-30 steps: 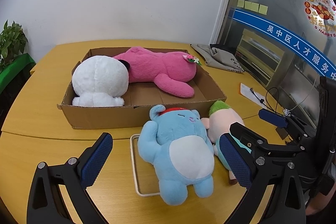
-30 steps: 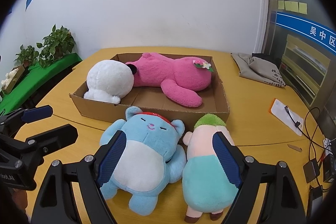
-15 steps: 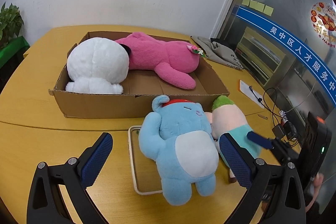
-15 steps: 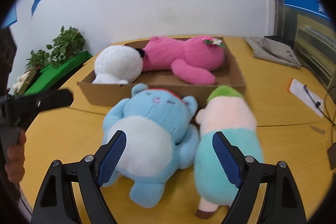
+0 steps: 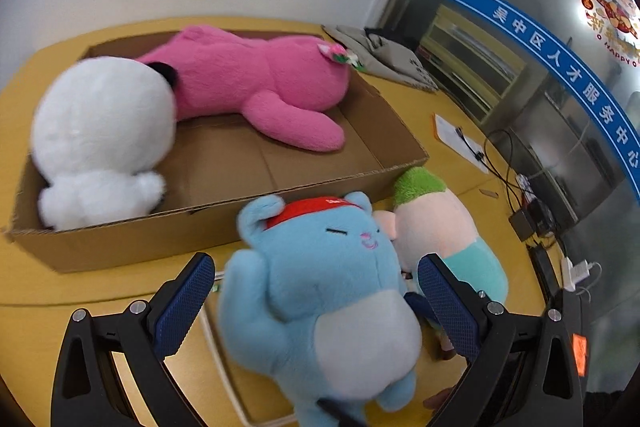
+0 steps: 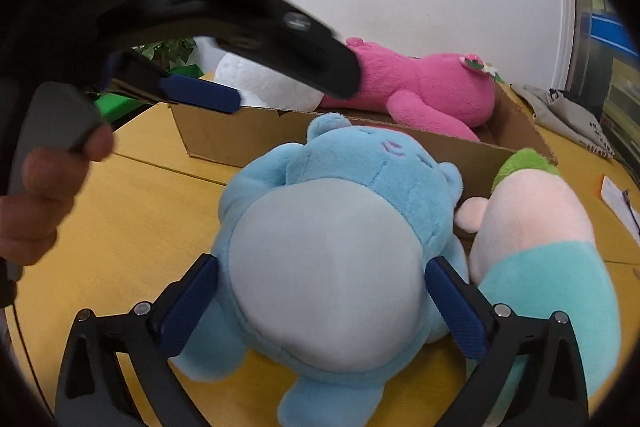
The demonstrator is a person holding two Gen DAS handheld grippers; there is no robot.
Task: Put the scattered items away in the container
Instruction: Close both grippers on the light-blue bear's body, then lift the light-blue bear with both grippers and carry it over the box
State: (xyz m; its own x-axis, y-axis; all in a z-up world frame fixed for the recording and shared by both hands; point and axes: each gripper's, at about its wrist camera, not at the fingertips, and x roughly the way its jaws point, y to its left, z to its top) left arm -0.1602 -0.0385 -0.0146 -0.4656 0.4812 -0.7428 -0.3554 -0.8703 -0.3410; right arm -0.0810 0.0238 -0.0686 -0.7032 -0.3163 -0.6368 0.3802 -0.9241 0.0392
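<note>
A blue plush bear (image 5: 332, 287) with a red headband lies on its back on the yellow table, just in front of the cardboard box (image 5: 224, 227). My left gripper (image 5: 316, 303) is open and straddles its upper body without pressing. My right gripper (image 6: 324, 303) straddles the bear's grey belly (image 6: 328, 279). Its jaws are opening, with the pads close beside the bear's flanks. A green-haired plush in a teal outfit (image 6: 540, 247) lies against the bear's side. A white plush (image 5: 104, 131) and a pink plush (image 5: 260, 87) lie inside the box.
A white-rimmed flat frame (image 5: 216, 343) lies under the bear. A grey cloth bag (image 5: 384, 55) sits behind the box, with paper and cables (image 5: 460, 139) on the right. The left gripper's body (image 6: 200, 7) and a hand (image 6: 40, 207) fill the right wrist view's upper left.
Both grippers came down and closer to the blue bear. The right gripper shifted from straddling both loose plush toys to the bear's belly. The left gripper now looms across the right wrist view.
</note>
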